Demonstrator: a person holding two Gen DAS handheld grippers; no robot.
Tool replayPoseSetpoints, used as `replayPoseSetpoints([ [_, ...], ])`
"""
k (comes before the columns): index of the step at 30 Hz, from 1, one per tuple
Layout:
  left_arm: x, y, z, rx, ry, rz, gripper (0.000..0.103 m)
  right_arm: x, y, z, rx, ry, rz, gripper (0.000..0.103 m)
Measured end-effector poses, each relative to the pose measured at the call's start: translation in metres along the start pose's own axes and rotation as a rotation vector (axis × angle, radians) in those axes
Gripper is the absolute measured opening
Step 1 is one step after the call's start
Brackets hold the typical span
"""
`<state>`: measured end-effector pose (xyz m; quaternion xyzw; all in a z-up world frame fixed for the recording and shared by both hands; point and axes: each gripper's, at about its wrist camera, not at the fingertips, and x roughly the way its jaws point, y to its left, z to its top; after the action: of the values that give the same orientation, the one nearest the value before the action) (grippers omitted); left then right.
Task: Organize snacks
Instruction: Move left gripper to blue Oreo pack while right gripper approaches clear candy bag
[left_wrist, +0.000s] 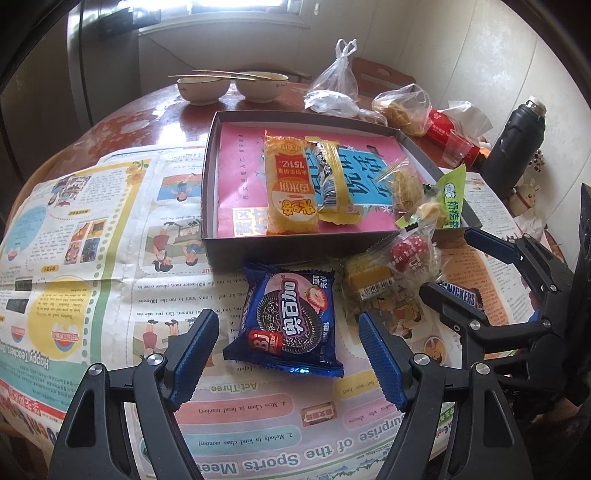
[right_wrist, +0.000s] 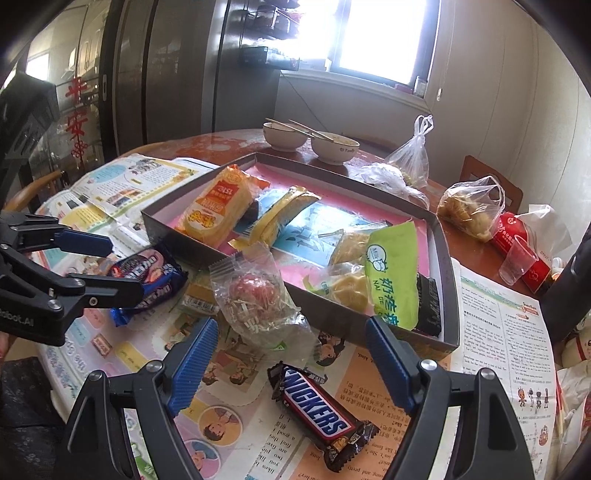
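Both grippers, left (left_wrist: 288, 360) and right (right_wrist: 288, 362), hang spread; the slick Oreo pack (left_wrist: 286, 325) and Snickers bar (right_wrist: 319, 408) near the box (left_wrist: 295, 254) could squirt free.

The cookie pack (left_wrist: 286, 325) is dark blue with a black patterned biscuit and a red strawberry. The Snickers bar (right_wrist: 319, 408) is brown with blue lettering on white. The box (left_wrist: 212, 177) is grey, lined pink. Both tools' pads (left_wrist: 194, 356) are ribbed blue.
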<state>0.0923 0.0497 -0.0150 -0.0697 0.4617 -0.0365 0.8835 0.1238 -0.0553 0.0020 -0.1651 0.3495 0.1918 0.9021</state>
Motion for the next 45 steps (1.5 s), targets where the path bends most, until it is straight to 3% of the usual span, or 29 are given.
replayPoseSetpoints([
  [17,0.013,0.001,-0.003,-0.002,0.029,0.009,0.079,0.022,0.025,0.000,-0.082,-0.004,-0.117,0.079],
  [23,0.018,0.001,-0.002,-0.010,0.039,0.010,0.079,0.024,0.028,0.001,-0.079,-0.020,-0.127,0.073],
  [27,0.022,0.000,-0.002,-0.016,0.044,0.011,0.079,0.021,0.026,0.002,-0.065,-0.041,-0.124,0.061],
  [30,0.024,-0.002,-0.002,-0.019,0.044,0.013,0.079,0.018,0.020,0.004,-0.043,-0.056,-0.110,0.051],
  [41,0.026,-0.005,-0.003,-0.007,0.037,0.025,0.079,0.012,-0.005,0.001,0.102,-0.054,0.022,0.042],
  [45,0.024,-0.002,-0.003,-0.005,0.026,0.039,0.067,0.017,-0.015,-0.005,0.171,-0.031,0.097,0.037],
])
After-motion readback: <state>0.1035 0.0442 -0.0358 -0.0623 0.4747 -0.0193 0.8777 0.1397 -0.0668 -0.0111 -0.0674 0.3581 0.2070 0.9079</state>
